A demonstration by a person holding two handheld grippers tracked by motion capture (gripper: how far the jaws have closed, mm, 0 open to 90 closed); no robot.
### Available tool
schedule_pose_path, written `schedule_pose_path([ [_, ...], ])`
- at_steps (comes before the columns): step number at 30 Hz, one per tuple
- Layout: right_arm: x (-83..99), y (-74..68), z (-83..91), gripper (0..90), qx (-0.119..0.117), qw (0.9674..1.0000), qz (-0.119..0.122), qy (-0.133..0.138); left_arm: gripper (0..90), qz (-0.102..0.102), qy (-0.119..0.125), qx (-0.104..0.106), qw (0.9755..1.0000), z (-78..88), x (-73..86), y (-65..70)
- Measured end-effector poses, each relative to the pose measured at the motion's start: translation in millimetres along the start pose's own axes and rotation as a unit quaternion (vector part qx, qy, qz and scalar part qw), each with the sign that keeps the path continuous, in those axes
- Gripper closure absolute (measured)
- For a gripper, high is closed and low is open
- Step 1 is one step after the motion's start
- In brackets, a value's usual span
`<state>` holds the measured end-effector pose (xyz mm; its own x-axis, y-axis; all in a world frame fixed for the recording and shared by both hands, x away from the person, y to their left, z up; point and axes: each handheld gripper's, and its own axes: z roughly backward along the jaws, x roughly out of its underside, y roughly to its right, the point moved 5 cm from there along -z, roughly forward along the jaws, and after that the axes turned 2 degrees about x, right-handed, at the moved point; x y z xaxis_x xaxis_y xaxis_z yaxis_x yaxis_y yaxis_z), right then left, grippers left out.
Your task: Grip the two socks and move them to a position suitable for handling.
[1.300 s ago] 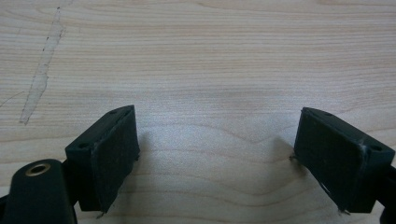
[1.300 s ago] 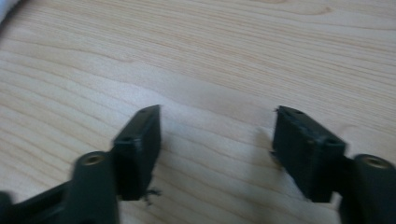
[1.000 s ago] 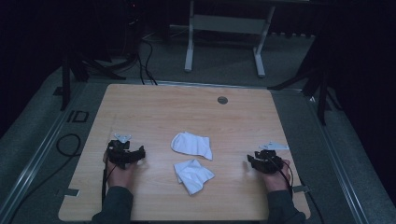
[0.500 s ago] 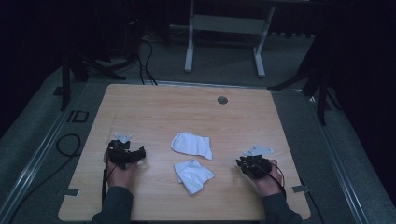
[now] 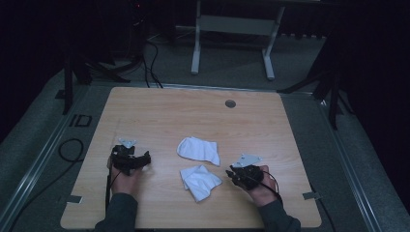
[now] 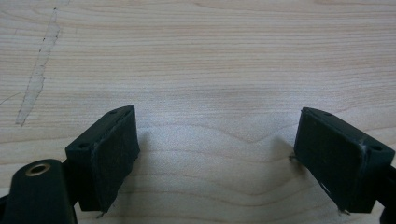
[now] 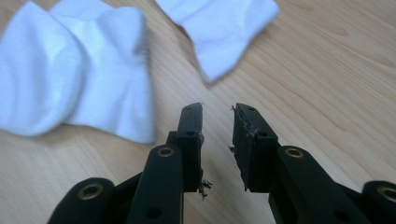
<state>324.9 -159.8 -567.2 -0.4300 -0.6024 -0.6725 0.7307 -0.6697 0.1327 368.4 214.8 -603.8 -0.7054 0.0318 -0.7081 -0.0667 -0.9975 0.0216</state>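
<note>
Right tool (image 7: 217, 109) has its jaws down to a narrow gap with nothing between them, bare wood showing through the slot. They've just been closing and then eased back a touch. It's released, gripping nothing, sitting just off the edge of the near sock (image 7: 79, 70), tips near it but not touching. In the high view that same tool (image 5: 233, 174) is right beside the lower sock (image 5: 200, 181).

Left tool (image 6: 217, 154) is spread wide, both pads resting over bare bench (image 6: 210, 60), nothing held. From above, the left tool (image 5: 142, 159) is parked well apart from both socks.

The second sock (image 5: 198, 150) lies just past the first, nearer the middle of the bench; the two look almost touching but I can't tell for sure.

Hard to see: the near sock is blurred and cut off at the left and top edges of the right gripper view, and the far sock (image 7: 219, 28) is clipped at the top. The room around the bench is dark.

Space-wise, loads of open wood on the far half, up to a small round grommet (image 5: 230, 103) by the back edge. Both hands sit near the front edge.
</note>
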Motion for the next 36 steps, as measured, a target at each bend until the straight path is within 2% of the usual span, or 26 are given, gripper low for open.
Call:
schedule_pose_path([
  [3,-1.9,-4.6,-1.4,72.1,-0.005,1.0,0.004,-0.001,13.7,0.0,0.0,0.0,1.0,0.0,0.0,0.0],
  [6,-6.6,-15.6,-3.3,72.0,-0.025,0.9996,0.01,0.002,13.7,0.0,0.0,0.0,1.0,0.0,0.0,0.0],
  [11,-12.6,-26.8,-7.6,71.0,-0.039,0.999,0.022,0.002,13.7,0.0,0.0,0.0,1.0,0.0,0.0,0.0],
  [16,-24.2,-44.9,-12.3,69.8,-0.068,0.9971,0.032,0.01,13.7,0.0,0.0,0.0,1.0,0.0,0.0,0.0],
  [17,-24.2,-44.9,-12.3,69.8,-0.068,0.9971,0.032,0.01,13.7,0.0,0.0,0.0,1.0,0.0,0.0,0.0],
  [18,-27.3,-51.0,-14.2,69.5,-0.079,0.9963,0.034,0.01,13.7,0.0,0.0,0.0,1.0,0.0,0.0,0.0],
  [23,-32.1,-61.3,-19.0,69.0,-0.094,0.9948,0.039,0.011,13.7,0.0,0.0,0.0,1.0,0.0,0.0,0.0],
  [29,-33.2,-69.0,-32.0,68.0,-0.11,0.9933,0.035,-0.008,13.7,0.0,0.0,0.0,1.0,0.0,0.0,0.0],
  [30,-33.4,-70.4,-36.2,73.1,-0.123,0.9918,0.029,-0.017,13.7,0.0,0.0,0.0,1.0,0.0,0.0,0.0],
  [31,-33.4,-70.4,-36.2,73.1,-0.123,0.9918,0.029,-0.017,13.7,0.0,0.0,0.0,1.0,0.0,0.0,0.0],
  [33,-35.5,-71.2,-36.5,81.8,-0.138,0.9902,0.018,-0.017,13.6,0.0,0.0,0.0,1.0,0.0,0.0,0.0],
  [34,-37.0,-71.4,-35.2,85.8,-0.139,0.9901,0.013,-0.015,13.6,0.0,0.0,0.0,1.0,0.0,0.0,0.0],
  [36,-42.1,-71.4,-29.0,88.1,-0.135,0.9908,0.01,-0.006,13.6,0.0,0.0,0.0,1.0,0.0,0.0,0.0],
])
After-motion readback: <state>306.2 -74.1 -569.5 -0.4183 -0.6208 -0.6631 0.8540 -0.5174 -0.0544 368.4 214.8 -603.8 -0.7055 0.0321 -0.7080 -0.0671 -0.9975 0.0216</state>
